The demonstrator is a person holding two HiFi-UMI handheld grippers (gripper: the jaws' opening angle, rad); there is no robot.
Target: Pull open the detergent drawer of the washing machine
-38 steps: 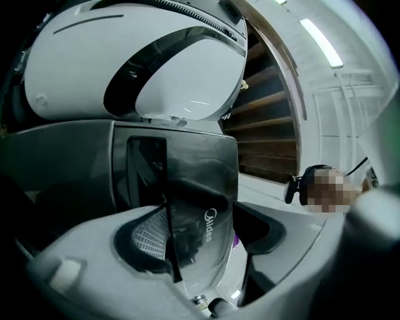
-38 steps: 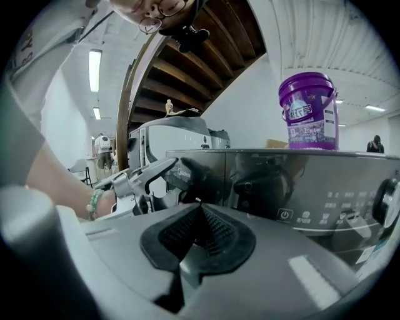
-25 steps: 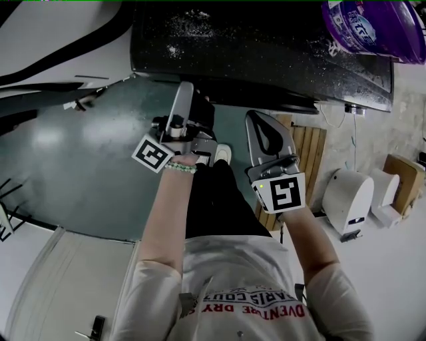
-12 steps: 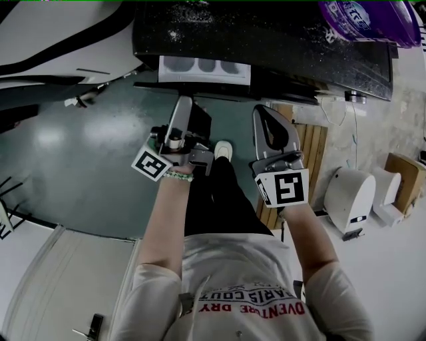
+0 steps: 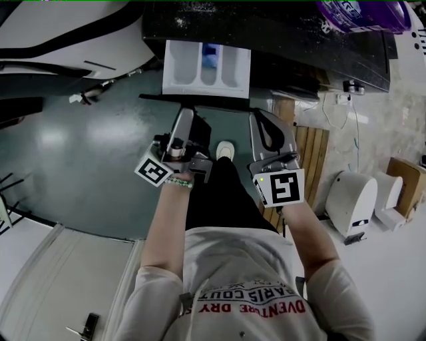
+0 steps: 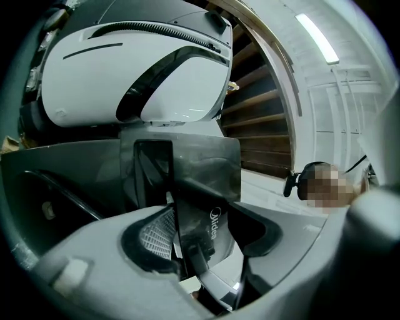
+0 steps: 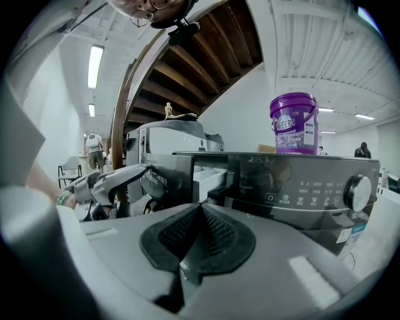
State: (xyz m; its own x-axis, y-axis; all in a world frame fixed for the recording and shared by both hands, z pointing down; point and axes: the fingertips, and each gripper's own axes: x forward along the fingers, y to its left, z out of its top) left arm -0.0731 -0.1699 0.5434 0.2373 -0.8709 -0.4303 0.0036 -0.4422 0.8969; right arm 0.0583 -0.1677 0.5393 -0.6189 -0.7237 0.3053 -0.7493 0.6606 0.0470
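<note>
Teal floor [image 5: 86, 146] under a dark washing machine [image 5: 293, 40], purple tub [image 5: 363, 13] on top: detergent drawer [image 5: 206, 66], white, divided into bays, with a glossy dark front plate, stands drawn partly out, directly ahead of the left gripper [image 5: 186, 113], whose jaws are clamped on that plate. Drawer's long axis runs straight from this gripper back into the machine, so any further pull follows the gripper's own line. Right gripper [image 5: 264, 123], jaws pressed together and empty, sits just beside, off the drawer's right end.

Indoor hall, wooden staircase [image 7: 187, 78], strip lights [image 7: 95, 64], washing machine [image 7: 300, 181]
</note>
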